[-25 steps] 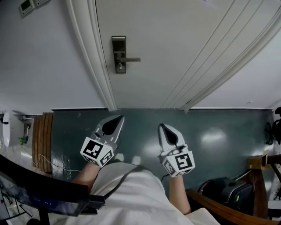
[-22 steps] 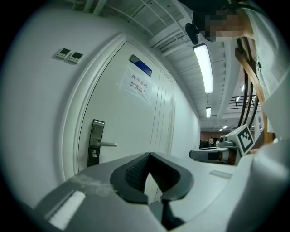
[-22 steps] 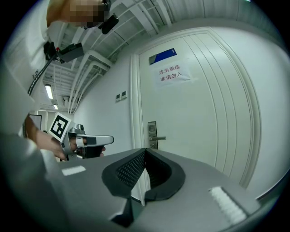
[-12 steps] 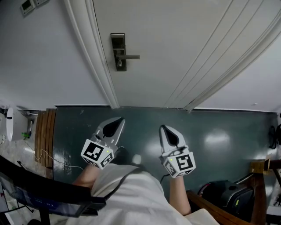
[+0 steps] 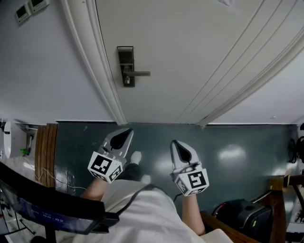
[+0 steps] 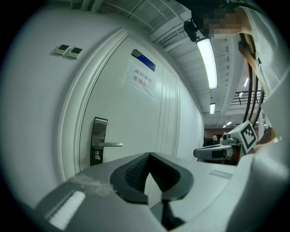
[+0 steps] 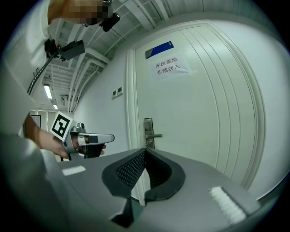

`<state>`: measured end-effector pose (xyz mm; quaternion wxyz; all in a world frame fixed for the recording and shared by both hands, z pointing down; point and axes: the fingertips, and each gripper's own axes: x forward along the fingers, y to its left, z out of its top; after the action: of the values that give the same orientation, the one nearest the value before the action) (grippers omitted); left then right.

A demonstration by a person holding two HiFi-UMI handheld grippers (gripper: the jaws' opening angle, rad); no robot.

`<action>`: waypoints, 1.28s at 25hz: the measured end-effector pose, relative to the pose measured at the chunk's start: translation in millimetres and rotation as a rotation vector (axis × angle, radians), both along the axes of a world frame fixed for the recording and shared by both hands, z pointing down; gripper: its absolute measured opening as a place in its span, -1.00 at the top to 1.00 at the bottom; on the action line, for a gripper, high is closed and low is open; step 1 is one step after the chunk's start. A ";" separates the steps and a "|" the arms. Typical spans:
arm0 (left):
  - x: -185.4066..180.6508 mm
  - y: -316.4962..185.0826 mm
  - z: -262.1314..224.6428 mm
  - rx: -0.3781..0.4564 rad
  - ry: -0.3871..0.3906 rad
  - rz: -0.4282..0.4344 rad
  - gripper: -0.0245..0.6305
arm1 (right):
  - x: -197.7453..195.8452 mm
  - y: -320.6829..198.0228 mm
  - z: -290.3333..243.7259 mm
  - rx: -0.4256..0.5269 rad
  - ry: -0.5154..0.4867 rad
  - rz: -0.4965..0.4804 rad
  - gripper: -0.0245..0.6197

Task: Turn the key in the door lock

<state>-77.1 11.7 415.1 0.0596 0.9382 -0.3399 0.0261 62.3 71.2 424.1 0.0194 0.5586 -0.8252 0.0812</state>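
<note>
The white door (image 5: pixel 190 57) is closed, with a dark metal lock plate (image 5: pixel 126 65) and a lever handle (image 5: pixel 138 73) near its left edge. A small key (image 5: pixel 127 81) hangs in the lock below the handle. The left gripper view shows the plate (image 6: pixel 99 140) and the key (image 6: pixel 96 157) well ahead. My left gripper (image 5: pixel 126 133) is shut and empty, low over the floor and far short of the lock. My right gripper (image 5: pixel 176 144) is beside it, also shut and empty. The lock plate (image 7: pixel 148 132) appears ahead in the right gripper view, with the left gripper (image 7: pixel 93 138) to its left.
White door frame (image 5: pixel 102 80) runs left of the lock. Wall switches (image 5: pixel 28 8) sit at upper left. A slatted wooden piece (image 5: pixel 46 152) stands at left, a black case (image 5: pixel 240 216) and wooden furniture at lower right. A paper notice (image 7: pixel 170 66) is on the door.
The head view has shifted, so the lock sits a little lower in the picture. A shoe now shows between the grippers. Both grippers stay shut and have drifted slightly.
</note>
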 end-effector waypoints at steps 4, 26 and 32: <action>8.8 -38.5 -2.2 0.024 -0.010 0.027 0.91 | -2.7 -34.4 -6.4 0.005 0.017 0.003 0.90; -2.8 -186.2 26.2 0.132 -0.201 0.043 0.91 | -34.6 -179.8 -11.5 -0.008 0.014 0.015 0.90; -3.2 -199.9 34.1 0.159 -0.253 -0.016 0.91 | -27.0 -195.9 -13.1 0.001 0.020 -0.022 0.90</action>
<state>-80.3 -188.3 449.2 -0.0582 0.9264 -0.3533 0.1168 35.3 -124.7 411.0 0.0283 0.5502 -0.8312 0.0748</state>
